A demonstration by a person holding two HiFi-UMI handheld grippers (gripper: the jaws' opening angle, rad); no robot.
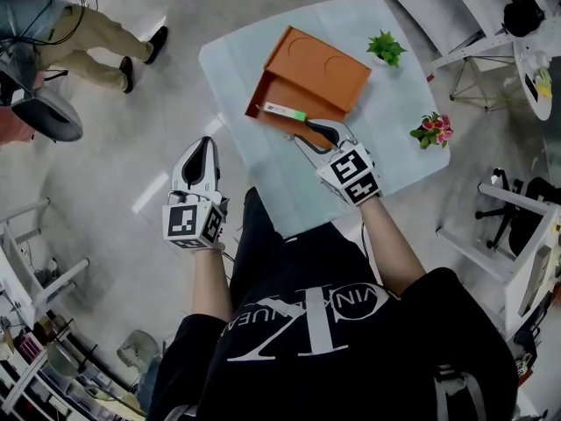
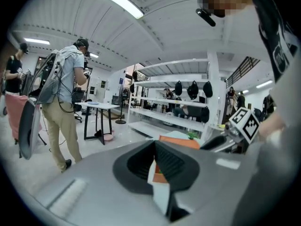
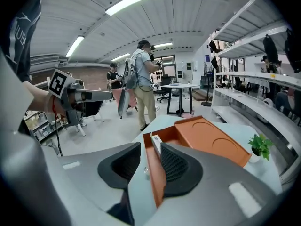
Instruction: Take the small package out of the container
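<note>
An orange container [image 1: 308,79] lies opened flat on the pale blue table [image 1: 289,196]. The small package [image 1: 285,111], a white box with a green end, rests in the container's near half. My right gripper [image 1: 309,133] hovers at the container's near edge, just right of the package. In the right gripper view the right gripper [image 3: 150,163] is open, the container's [image 3: 207,142] near wall runs between its jaws, and the package [image 3: 155,144] lies just beyond them, untouched. My left gripper [image 1: 207,146] is off the table's left side above the floor, shut and empty.
A small green plant [image 1: 385,48] and a pot of pink flowers [image 1: 432,130] stand on the table's right side. A person [image 1: 83,33] stands on the floor to the far left. Shelving and white frames line the right side of the room.
</note>
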